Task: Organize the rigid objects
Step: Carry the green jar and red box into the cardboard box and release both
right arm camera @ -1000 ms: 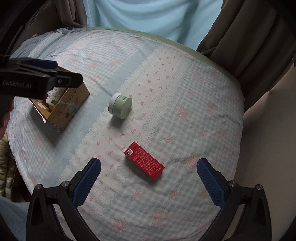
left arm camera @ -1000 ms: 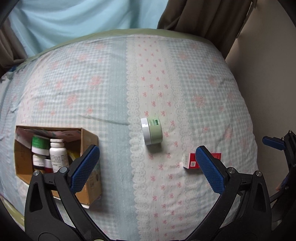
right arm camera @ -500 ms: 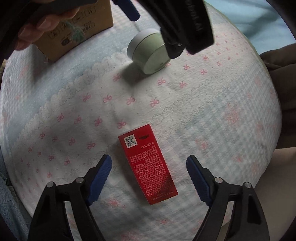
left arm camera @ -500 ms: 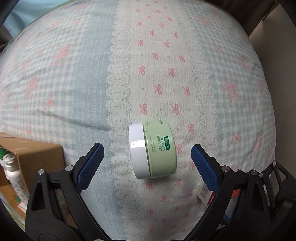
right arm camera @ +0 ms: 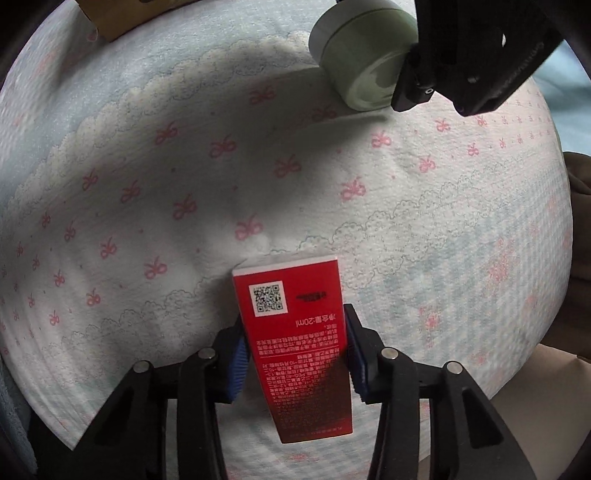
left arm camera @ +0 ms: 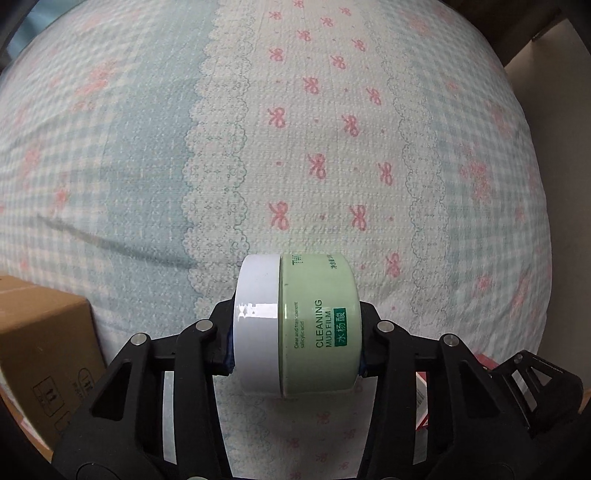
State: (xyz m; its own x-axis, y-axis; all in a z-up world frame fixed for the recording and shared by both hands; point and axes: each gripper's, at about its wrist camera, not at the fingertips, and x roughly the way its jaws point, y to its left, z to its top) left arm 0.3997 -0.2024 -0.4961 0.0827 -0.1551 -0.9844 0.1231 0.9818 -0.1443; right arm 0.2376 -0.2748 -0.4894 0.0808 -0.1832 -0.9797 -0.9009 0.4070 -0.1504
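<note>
A pale green jar [left arm camera: 317, 325] with a white lid lies on its side on the patterned bed cover. My left gripper [left arm camera: 295, 343] is shut on it, pads on lid top and base. The jar also shows in the right wrist view [right arm camera: 362, 55], with the left gripper [right arm camera: 472, 55] beside it. A red carton [right arm camera: 295, 339] with a QR code lies on the cover. My right gripper [right arm camera: 293, 354] is shut on its long sides. A corner of the red carton [left arm camera: 421, 402] shows in the left wrist view.
A brown cardboard box [left arm camera: 40, 350] stands at the left on the bed, close to my left gripper; its corner shows in the right wrist view [right arm camera: 122, 14]. The bed cover [left arm camera: 295, 147] spreads ahead. The bed's right edge drops to the floor [right arm camera: 546, 406].
Both grippers have come down and closed: the left on the green jar, the right on the red carton. Half a second ago both were open around them.
</note>
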